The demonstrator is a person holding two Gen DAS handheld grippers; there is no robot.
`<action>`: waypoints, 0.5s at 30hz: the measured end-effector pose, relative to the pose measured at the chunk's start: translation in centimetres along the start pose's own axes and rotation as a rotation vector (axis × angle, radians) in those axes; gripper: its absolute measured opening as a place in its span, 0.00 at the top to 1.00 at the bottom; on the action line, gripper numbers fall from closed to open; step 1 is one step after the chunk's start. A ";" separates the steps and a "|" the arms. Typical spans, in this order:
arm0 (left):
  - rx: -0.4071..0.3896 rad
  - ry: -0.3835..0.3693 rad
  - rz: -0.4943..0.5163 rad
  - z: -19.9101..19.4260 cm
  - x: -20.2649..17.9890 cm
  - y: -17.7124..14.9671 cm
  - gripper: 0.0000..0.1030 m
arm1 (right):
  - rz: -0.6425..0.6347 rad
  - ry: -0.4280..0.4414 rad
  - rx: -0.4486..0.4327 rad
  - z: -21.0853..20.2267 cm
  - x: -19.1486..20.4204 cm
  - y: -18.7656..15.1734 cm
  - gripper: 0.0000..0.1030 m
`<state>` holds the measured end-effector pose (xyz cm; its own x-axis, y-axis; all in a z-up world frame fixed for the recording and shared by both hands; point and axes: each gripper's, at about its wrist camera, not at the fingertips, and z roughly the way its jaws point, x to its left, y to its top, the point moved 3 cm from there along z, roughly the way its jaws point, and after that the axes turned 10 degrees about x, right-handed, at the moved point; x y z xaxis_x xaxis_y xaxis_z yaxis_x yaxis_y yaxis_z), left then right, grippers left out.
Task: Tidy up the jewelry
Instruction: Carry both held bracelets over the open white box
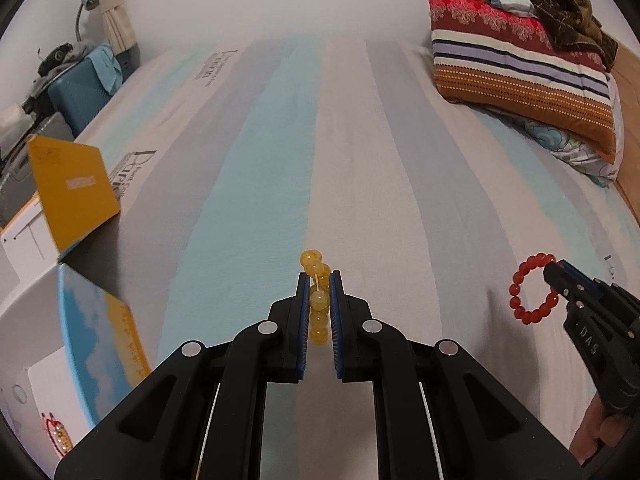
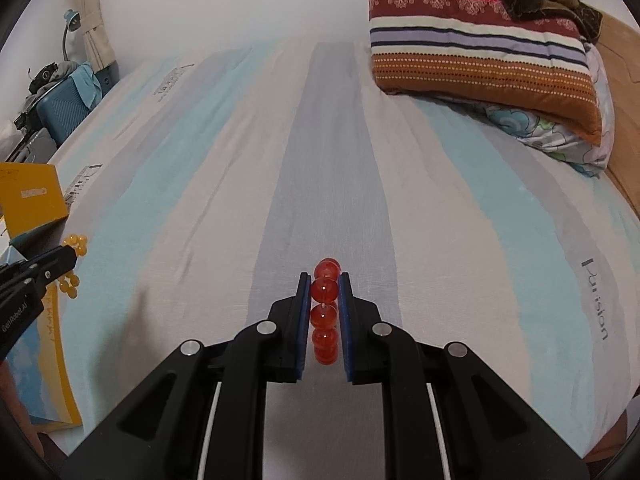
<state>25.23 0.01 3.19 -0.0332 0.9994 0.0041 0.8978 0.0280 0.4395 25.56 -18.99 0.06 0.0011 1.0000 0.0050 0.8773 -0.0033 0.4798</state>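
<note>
My left gripper (image 1: 319, 280) is shut on a yellow bead bracelet (image 1: 318, 300), held edge-on above the striped bed sheet. My right gripper (image 2: 324, 280) is shut on a red bead bracelet (image 2: 325, 312), also above the sheet. In the left wrist view the red bracelet (image 1: 532, 290) hangs as a full ring from the right gripper (image 1: 554, 276) at the right. In the right wrist view the yellow bracelet (image 2: 74, 256) shows at the left gripper (image 2: 66, 258). An open box (image 1: 92, 320) with a blue and yellow wall sits at the lower left; another red bracelet (image 1: 56, 432) lies in it.
A yellow box lid (image 1: 72, 188) stands at the left edge of the bed. Striped pillows (image 1: 520, 80) and a brown blanket (image 1: 560, 0) are stacked at the far right. A teal suitcase (image 1: 80, 92) and clutter stand beyond the bed's left side.
</note>
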 end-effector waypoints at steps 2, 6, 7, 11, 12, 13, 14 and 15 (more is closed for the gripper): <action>-0.003 0.000 -0.002 -0.6 0.5 -0.3 0.91 | 0.001 0.004 -0.005 -0.9 0.3 0.0 0.88; -0.007 0.007 -0.010 -2.2 1.9 -1.1 0.91 | -0.002 0.004 -0.015 -2.7 1.2 -0.2 0.88; -0.009 0.007 -0.013 -2.5 2.3 -1.2 0.91 | -0.005 0.006 -0.018 -3.2 1.5 -0.2 0.88; -0.020 0.014 -0.025 -4.1 3.8 -2.0 0.91 | -0.021 0.016 -0.037 -4.9 2.9 -0.5 0.88; -0.024 0.019 -0.028 -4.5 4.3 -2.2 0.91 | -0.027 0.026 -0.039 -5.4 3.3 -0.6 0.88; -0.026 0.022 -0.030 -4.8 4.5 -2.4 0.91 | -0.034 0.026 -0.043 -5.8 3.7 -0.7 0.88; -0.027 0.023 -0.035 -5.2 5.1 -2.7 0.91 | -0.038 0.025 -0.047 -6.2 4.0 -0.8 0.88; -0.028 0.026 -0.041 -5.6 5.5 -2.9 0.91 | -0.042 0.029 -0.051 -6.6 4.4 -0.8 0.88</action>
<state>20.02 5.37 6.97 -0.0812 0.9967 0.0091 0.8827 0.0677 0.4651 21.70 -14.61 5.49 -0.0494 0.9987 0.0091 0.8506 0.0373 0.5244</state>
